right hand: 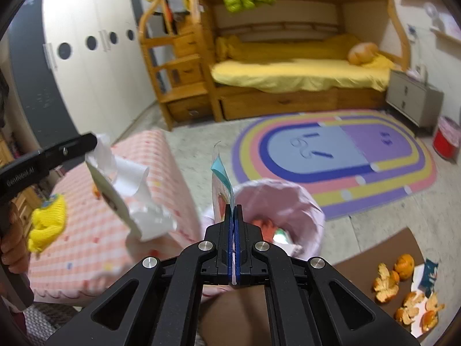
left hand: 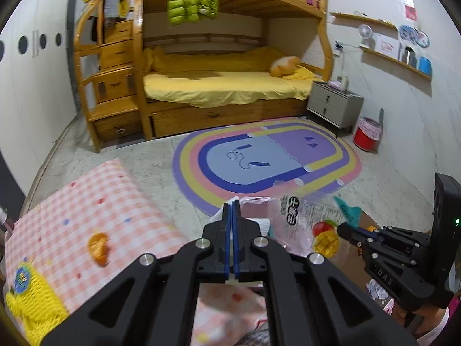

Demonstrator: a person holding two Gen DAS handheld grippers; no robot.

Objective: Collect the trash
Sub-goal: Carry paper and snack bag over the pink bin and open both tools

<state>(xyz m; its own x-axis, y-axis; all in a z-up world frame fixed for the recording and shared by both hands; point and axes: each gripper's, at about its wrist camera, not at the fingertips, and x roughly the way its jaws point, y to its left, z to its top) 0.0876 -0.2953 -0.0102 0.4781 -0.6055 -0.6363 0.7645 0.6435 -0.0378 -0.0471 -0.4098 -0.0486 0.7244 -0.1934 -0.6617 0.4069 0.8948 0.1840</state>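
Blue-padded and pressed together, the right gripper (right hand: 234, 210) pinches a clear mango snack wrapper (right hand: 220, 184), which stands up on edge at the centre of the right wrist frame. Directly beyond and below it gapes the pink-lined trash bin (right hand: 314, 216), so this hand is the nearer for a drop. At left, the left gripper (right hand: 96, 141) clamps crumpled white paper trash (right hand: 129, 184) over the checked-cloth counter (right hand: 95, 248). Orange peels (right hand: 386, 285) wait lower right.

"GenRobot.AI" is printed on the left gripper (right hand: 91, 141) body.
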